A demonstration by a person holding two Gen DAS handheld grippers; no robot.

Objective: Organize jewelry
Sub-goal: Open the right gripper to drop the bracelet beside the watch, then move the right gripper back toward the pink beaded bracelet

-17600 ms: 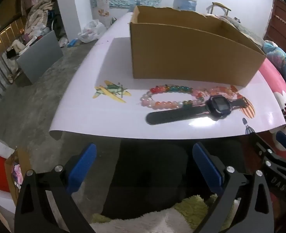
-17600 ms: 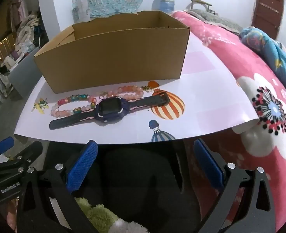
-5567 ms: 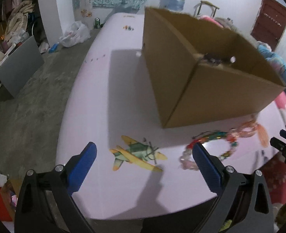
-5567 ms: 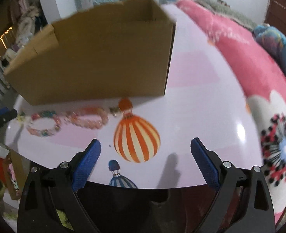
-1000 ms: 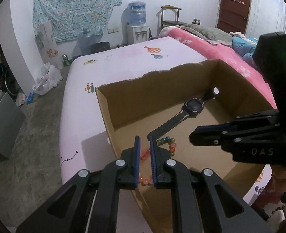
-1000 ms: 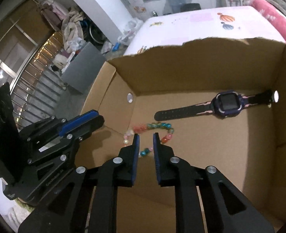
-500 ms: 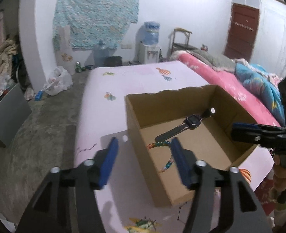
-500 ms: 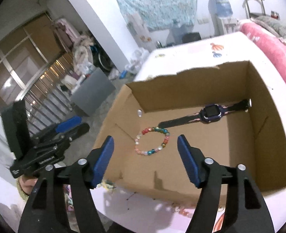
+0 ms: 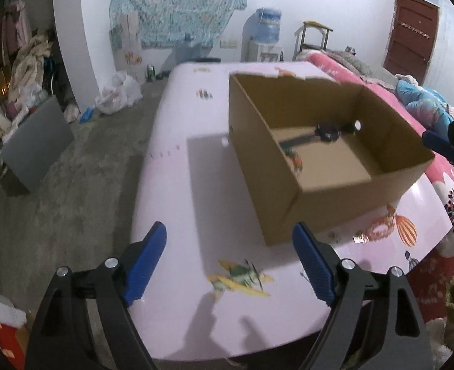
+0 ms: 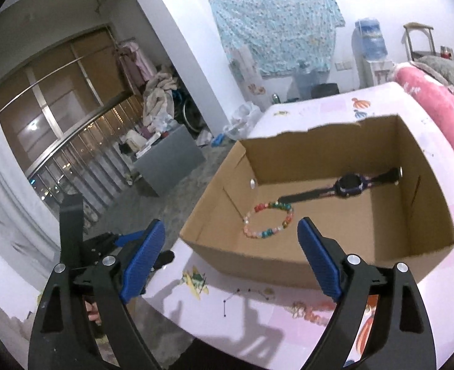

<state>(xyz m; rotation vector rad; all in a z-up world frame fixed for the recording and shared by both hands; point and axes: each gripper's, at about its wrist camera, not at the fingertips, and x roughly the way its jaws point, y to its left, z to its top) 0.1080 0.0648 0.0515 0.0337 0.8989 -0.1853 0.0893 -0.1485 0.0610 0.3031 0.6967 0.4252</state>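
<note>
The worktop [image 9: 171, 191] has a smooth pale pink cover printed with small pictures: a yellow and green airplane [image 9: 239, 279] near the front edge and a striped orange balloon [image 9: 406, 231] toward the right corner. An open cardboard box [image 9: 344, 203] stands directly on it, with one corner turned to the front. A pink bead bracelet [image 9: 379, 231] lies on the cover just beside the box's front wall, close to the balloon picture. The box throws a grey shadow on the cover to its left. In the right wrist view the same bracelet [image 10: 311, 313] appears blurred in front of the box.
</note>
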